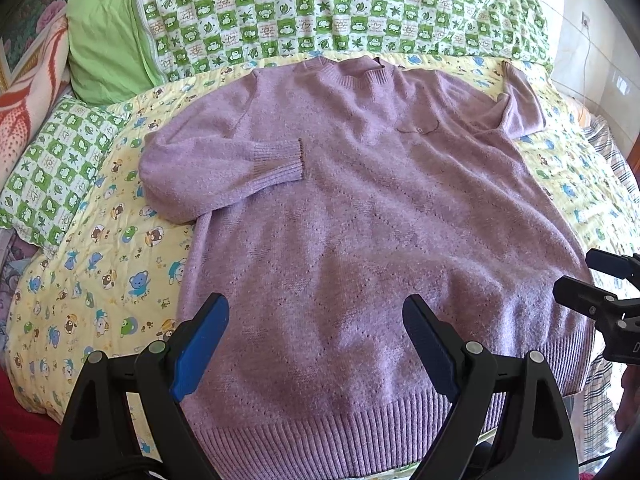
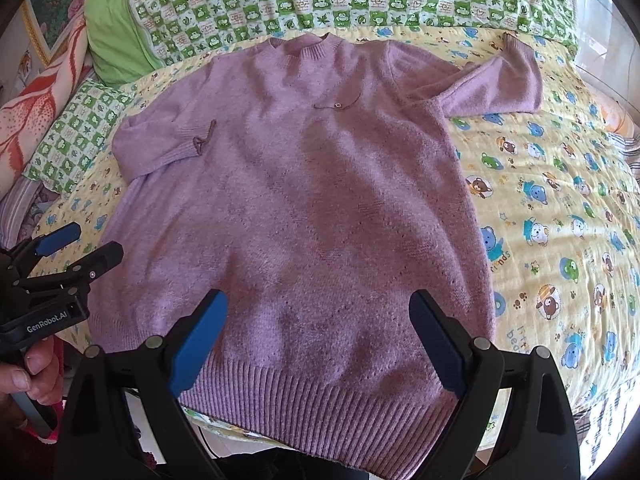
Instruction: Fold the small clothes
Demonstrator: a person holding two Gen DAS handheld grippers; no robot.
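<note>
A lilac knitted sweater [image 1: 360,208] lies flat, front up, on a bed; it also shows in the right wrist view [image 2: 304,216]. Its left sleeve [image 1: 224,168] is folded in across the chest, cuff near the middle. Its right sleeve [image 1: 516,108] lies bent out toward the far right. My left gripper [image 1: 316,320] is open and empty above the hem [image 1: 320,432]. My right gripper [image 2: 320,320] is open and empty above the hem [image 2: 320,400]. Each gripper shows at the edge of the other's view, the right gripper [image 1: 592,280] and the left gripper [image 2: 80,244].
The yellow cartoon-bear quilt [image 2: 560,208] covers the bed. A green checked duvet [image 1: 320,4] and a green pillow [image 1: 104,48] lie beyond the collar. A checked pillow [image 1: 52,176] lies at left. A person's fingers [image 2: 28,364] hold the left gripper.
</note>
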